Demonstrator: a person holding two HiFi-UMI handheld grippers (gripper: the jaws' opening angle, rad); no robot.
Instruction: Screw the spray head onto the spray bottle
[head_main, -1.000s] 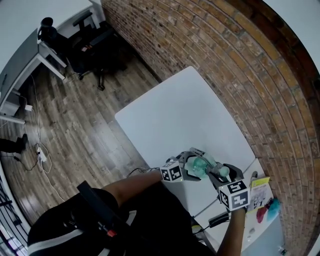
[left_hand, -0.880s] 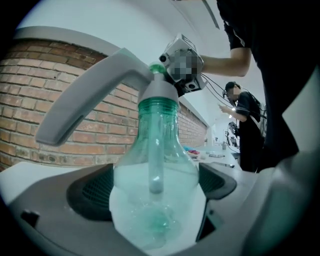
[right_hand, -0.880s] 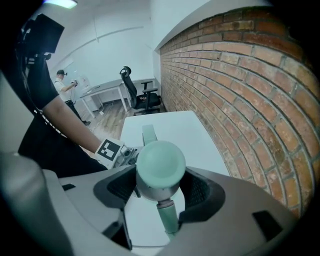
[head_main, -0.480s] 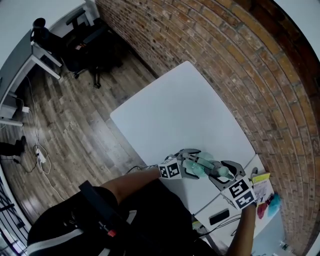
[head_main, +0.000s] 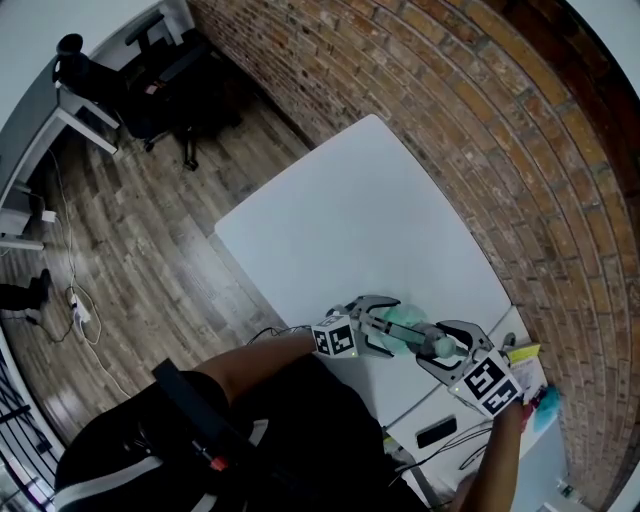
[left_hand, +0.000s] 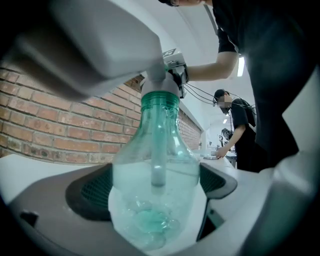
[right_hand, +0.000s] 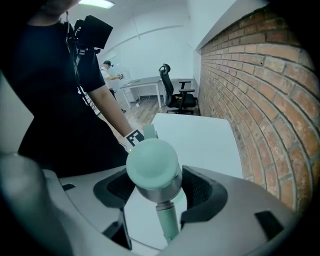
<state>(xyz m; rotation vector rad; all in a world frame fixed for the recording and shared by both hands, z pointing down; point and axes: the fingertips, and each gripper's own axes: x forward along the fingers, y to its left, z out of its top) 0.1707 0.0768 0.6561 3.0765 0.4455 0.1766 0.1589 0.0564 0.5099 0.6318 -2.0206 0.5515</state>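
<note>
Clear green spray bottle (left_hand: 157, 185) is holding the dip tube (left_hand: 158, 160) inside. Liquid: cannot tell. Spray head (right_hand: 152, 167) is sitting on the bottle's neck. Left claw (head_main: 383, 327) is clenching the bottle's body, with the jaws pressing on both sides. Right claw (right_hand: 156, 192) is grasping the spray head, jaws narrowly apart and touching its collar. In the head view both claws are meeting over the near edge of the white tabletop (head_main: 350, 220), and the spray head is lying at 4 o'clock of the bottle.

My white desk (head_main: 350, 210) has one edge along the brick wall (head_main: 480, 110); a black chair (head_main: 172, 78) stands beyond its far corner.
</note>
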